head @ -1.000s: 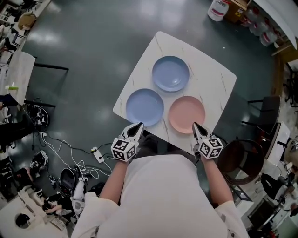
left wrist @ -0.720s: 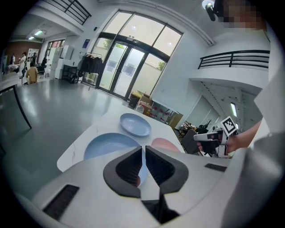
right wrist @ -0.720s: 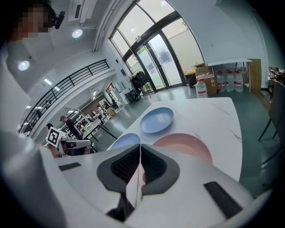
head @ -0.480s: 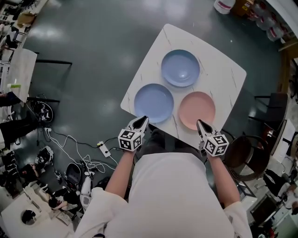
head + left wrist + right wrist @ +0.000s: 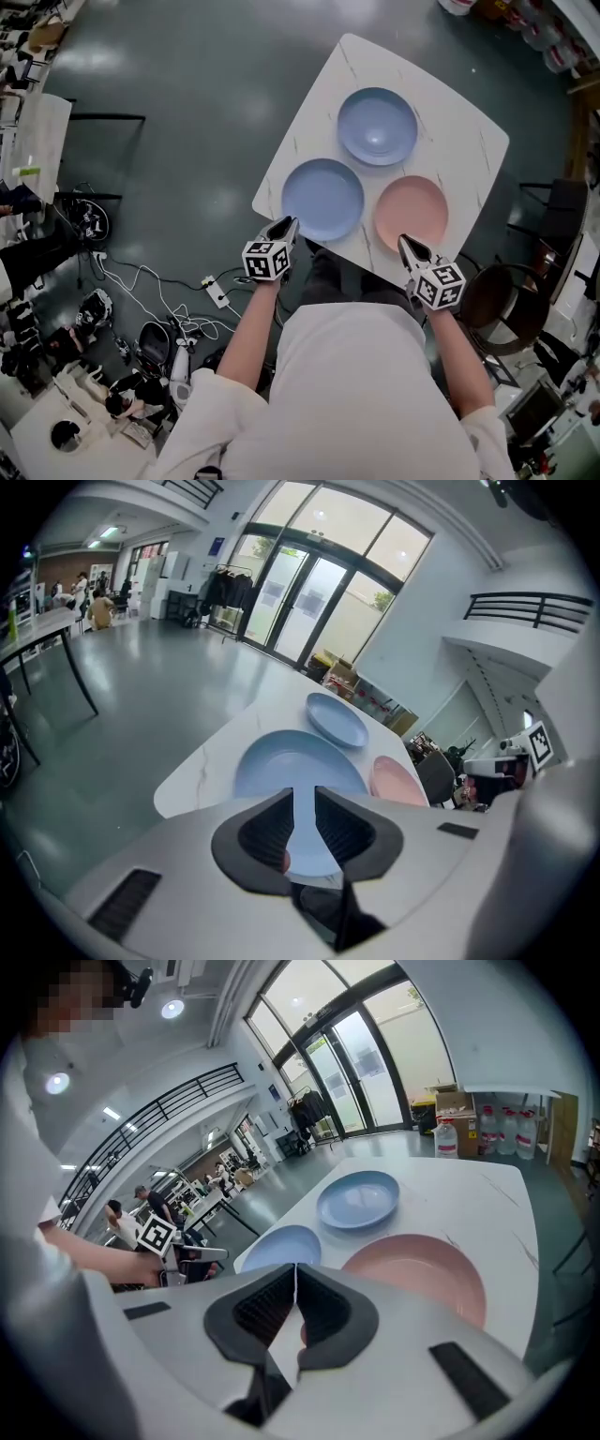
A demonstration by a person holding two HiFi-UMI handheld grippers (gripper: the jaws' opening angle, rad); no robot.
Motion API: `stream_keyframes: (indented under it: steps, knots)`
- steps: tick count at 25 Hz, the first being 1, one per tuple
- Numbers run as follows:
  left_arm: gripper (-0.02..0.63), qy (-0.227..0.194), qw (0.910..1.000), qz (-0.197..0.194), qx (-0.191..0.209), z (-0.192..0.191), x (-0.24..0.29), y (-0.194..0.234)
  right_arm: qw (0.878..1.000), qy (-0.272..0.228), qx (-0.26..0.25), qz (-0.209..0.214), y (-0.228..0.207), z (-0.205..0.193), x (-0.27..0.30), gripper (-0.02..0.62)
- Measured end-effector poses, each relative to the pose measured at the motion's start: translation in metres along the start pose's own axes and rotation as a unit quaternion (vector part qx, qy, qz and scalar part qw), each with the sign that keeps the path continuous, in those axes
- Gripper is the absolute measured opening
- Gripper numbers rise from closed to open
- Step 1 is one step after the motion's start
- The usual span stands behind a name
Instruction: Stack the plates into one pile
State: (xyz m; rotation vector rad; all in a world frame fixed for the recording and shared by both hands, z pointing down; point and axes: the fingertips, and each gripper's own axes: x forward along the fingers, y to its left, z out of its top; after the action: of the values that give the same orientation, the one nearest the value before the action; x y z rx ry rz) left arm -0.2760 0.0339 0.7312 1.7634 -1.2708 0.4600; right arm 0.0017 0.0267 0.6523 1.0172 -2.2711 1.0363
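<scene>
Three plates lie apart on the white marble table (image 5: 469, 131): a blue plate (image 5: 378, 126) at the far side, a second blue plate (image 5: 322, 199) near left, and a pink plate (image 5: 412, 213) near right. My left gripper (image 5: 284, 225) hovers at the near rim of the near blue plate (image 5: 298, 761). Its jaws are opening, with a narrow gap and nothing gripped between them. My right gripper (image 5: 405, 242) sits just short of the pink plate (image 5: 422, 1274), its fingertips touching and empty. The left gripper (image 5: 304, 794) and right gripper (image 5: 295, 1267) both point down at the table.
A dark round chair (image 5: 506, 309) stands right of the table's near corner. Cables and a power strip (image 5: 216, 292) lie on the floor to the left. A black table (image 5: 47, 639) stands further left, and water bottles (image 5: 487, 1133) stand beyond the table.
Both grippers have moved forward toward the table's near edge. The left one sank toward the near blue plate and its jaws parted from shut. The right jaws stay shut.
</scene>
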Motion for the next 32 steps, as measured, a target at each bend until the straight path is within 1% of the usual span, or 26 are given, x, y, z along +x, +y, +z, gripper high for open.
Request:
stream_keyframes:
  steps: [3,9,12,18,26,29,31,32]
  knots:
    - [0.091,0.013,0.9997,0.015,-0.017,-0.005,0.007,0.017,1.0,0.013,-0.01,0.008,0.009,-0.006,0.01,0.025]
    - [0.119,0.051,0.9973,0.042,-0.031,-0.021,0.018,0.049,0.999,0.027,-0.014,0.011,0.021,-0.01,0.023,0.025]
    - [0.14,0.069,0.9949,0.051,-0.053,-0.031,0.026,0.064,1.0,0.027,-0.011,0.007,0.023,-0.011,0.024,0.025]
    - [0.16,0.092,0.9907,0.031,-0.095,-0.042,0.045,0.071,0.999,0.033,-0.006,-0.009,0.021,-0.017,0.021,0.025]
    - [0.161,0.123,0.9866,0.028,-0.103,-0.049,0.069,0.072,0.999,0.035,-0.008,-0.033,0.02,-0.022,0.013,0.025]
    - [0.122,0.126,0.9861,0.039,-0.101,-0.052,0.069,0.075,0.999,0.034,-0.007,-0.04,0.021,-0.026,0.007,0.025]
    - [0.083,0.129,0.9845,0.038,-0.112,-0.055,0.069,0.075,0.998,0.034,-0.006,-0.044,0.021,-0.029,0.004,0.025]
    - [0.057,0.128,0.9831,0.036,-0.125,-0.055,0.069,0.076,0.998,0.034,-0.006,-0.046,0.02,-0.031,0.003,0.025]
